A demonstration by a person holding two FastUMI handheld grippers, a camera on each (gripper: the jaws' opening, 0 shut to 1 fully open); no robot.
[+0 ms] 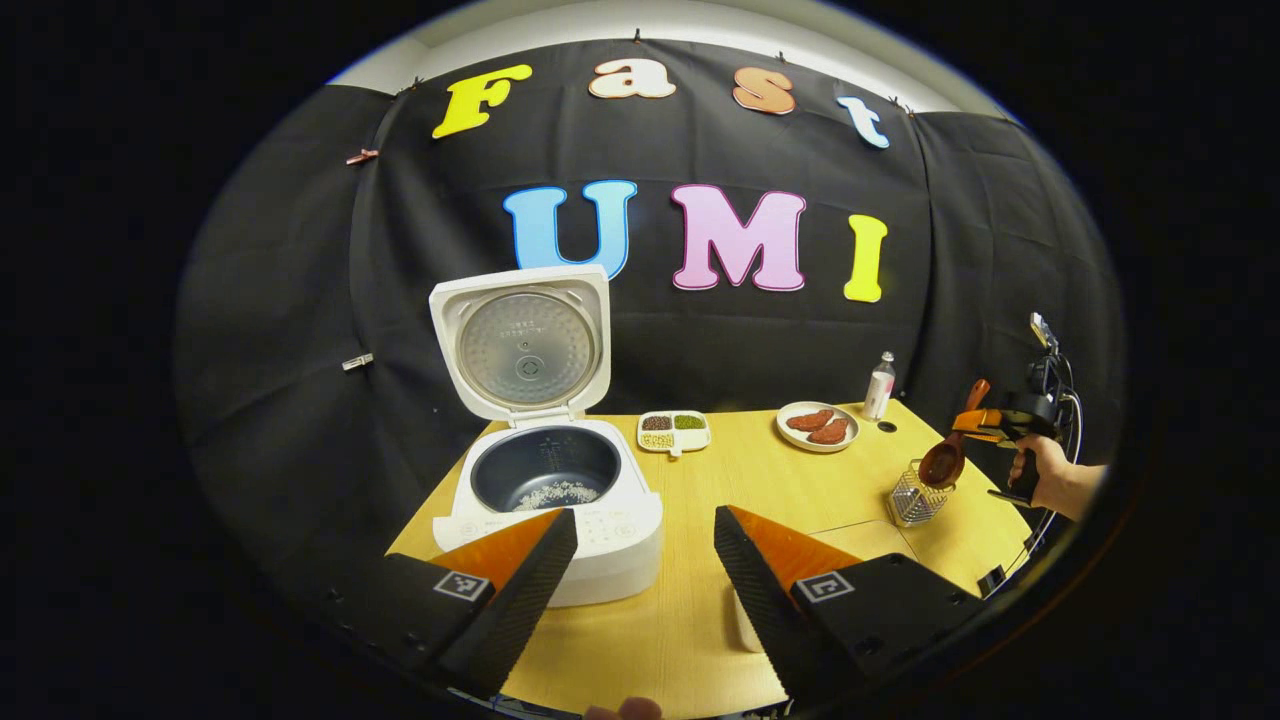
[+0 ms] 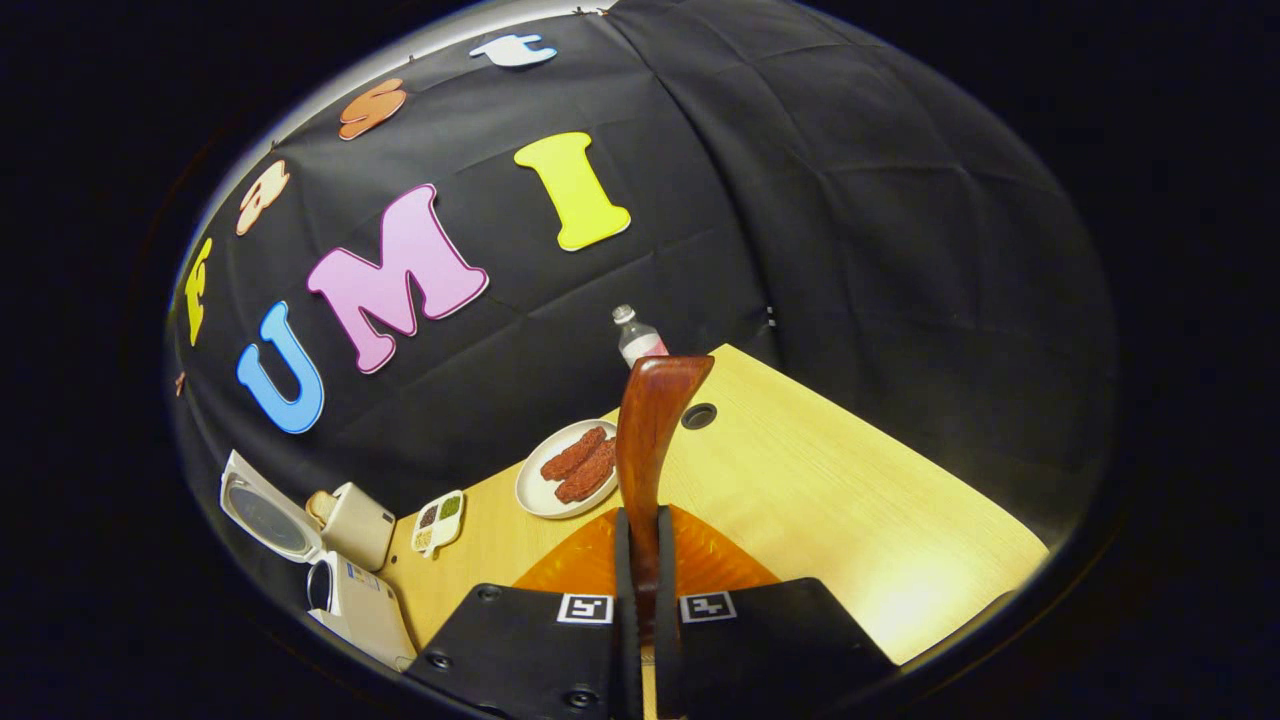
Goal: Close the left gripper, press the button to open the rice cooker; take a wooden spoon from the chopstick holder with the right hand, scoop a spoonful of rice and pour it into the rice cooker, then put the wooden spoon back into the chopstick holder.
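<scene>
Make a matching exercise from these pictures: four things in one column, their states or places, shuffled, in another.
Things:
1. rice cooker
2. wooden spoon
3. plate
4. left hand-held gripper

States or places:
A. fingers apart, holding nothing
B. lid up, some rice inside
C. clamped in the right hand-held gripper
D. beside the bottle, with reddish-brown pieces on it

Pairs: 1-B, 2-C, 3-D, 4-A

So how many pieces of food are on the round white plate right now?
2: reddish-brown pieces on the round white plate, side by side at the table's far side, one nearer the rice cooker, the other nearer the bottle. Anything beneath them would be hidden.
</scene>
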